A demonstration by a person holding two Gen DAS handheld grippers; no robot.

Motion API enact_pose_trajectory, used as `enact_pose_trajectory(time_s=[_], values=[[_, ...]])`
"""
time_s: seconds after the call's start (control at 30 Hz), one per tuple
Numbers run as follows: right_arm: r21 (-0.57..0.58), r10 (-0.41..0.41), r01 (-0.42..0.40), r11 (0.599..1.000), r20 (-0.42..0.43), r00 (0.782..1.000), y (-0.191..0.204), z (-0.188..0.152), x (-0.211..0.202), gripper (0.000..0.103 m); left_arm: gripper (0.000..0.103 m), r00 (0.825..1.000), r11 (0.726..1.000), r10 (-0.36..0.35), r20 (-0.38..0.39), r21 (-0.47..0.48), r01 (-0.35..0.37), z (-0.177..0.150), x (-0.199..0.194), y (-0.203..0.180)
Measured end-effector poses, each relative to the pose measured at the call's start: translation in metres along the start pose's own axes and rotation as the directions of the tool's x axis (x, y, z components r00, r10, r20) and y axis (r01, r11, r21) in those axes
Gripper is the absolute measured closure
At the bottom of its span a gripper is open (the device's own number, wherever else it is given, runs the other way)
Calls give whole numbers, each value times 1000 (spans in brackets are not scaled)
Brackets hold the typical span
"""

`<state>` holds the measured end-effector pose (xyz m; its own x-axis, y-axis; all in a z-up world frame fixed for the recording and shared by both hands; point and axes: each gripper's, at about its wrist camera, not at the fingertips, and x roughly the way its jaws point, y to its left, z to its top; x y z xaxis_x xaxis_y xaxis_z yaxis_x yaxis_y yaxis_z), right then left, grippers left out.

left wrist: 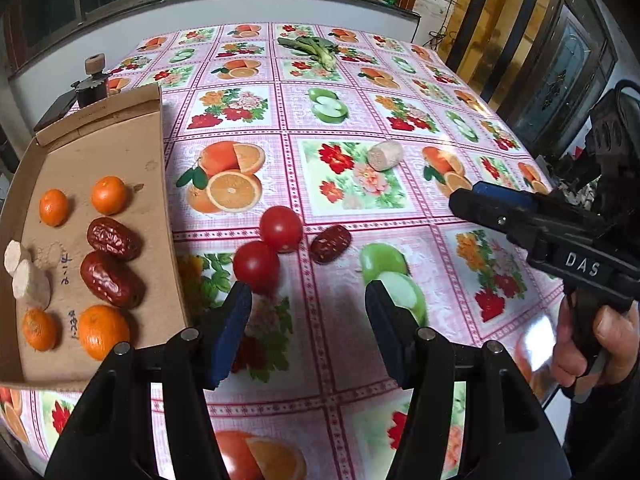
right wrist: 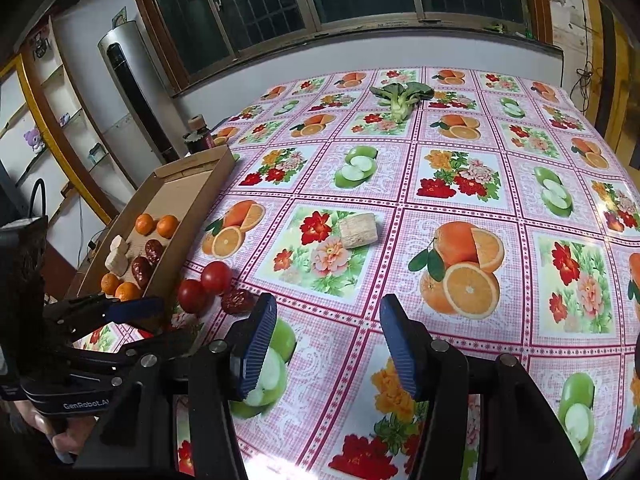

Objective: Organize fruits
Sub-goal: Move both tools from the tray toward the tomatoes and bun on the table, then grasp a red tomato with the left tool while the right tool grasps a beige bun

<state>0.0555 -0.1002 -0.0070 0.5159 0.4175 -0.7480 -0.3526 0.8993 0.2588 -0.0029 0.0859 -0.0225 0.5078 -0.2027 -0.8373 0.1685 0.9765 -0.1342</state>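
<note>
My left gripper (left wrist: 308, 312) is open and empty, low over the tablecloth. Two red tomatoes (left wrist: 281, 229) (left wrist: 256, 266) lie just ahead of its left finger, and a loose red date (left wrist: 331, 244) lies beside them. The cardboard tray (left wrist: 120, 148) to the left holds several oranges (left wrist: 109, 195), two dates (left wrist: 114, 238) and pale root chunks (left wrist: 30, 286). My right gripper (right wrist: 328, 320) is also open and empty. It hovers right of the tomatoes (right wrist: 216, 277) and the date (right wrist: 237, 301). Another pale chunk (right wrist: 357, 230) lies on the cloth further back.
A leafy green vegetable (right wrist: 400, 98) lies near the table's far edge. A dark bottle (left wrist: 93, 84) stands behind the tray. A person's hand (left wrist: 592, 340) holds the right gripper at the table's right edge. A tall standing unit (right wrist: 132, 100) is beyond the table's left side.
</note>
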Motion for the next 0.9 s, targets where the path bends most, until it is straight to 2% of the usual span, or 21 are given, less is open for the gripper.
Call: enact_pose_trajectory(time_s=[0.17, 0.5, 0.63, 0.8, 0.83, 0.87, 0.9], values=[[4, -1, 1, 1000, -15, 1000, -3, 8, 14, 47, 46, 1000, 1000, 10, -19, -14, -10, 3, 15, 14], [-17, -3, 2, 1000, -45, 999, -1, 25, 49, 47, 47, 999, 996, 48, 1, 77, -48, 14, 24, 17], [-21, -10, 9, 1000, -45, 999, -2, 32, 59, 47, 47, 994, 980, 105, -1, 168, -103, 15, 31, 14], [-25, -19, 18, 1000, -62, 998, -5, 40, 76, 47, 50, 985, 959, 173, 4, 228, -169, 16, 39, 6], [-27, -27, 25, 999, -66, 997, -5, 41, 80, 48, 51, 983, 955, 182, 9, 236, -179, 15, 40, 5], [-30, -29, 27, 999, -70, 997, -5, 42, 83, 48, 65, 982, 952, 188, 15, 245, -186, 14, 40, 4], [-32, -27, 25, 999, -77, 997, -5, 42, 87, 49, 75, 988, 958, 154, -8, 245, -147, 14, 41, 4]])
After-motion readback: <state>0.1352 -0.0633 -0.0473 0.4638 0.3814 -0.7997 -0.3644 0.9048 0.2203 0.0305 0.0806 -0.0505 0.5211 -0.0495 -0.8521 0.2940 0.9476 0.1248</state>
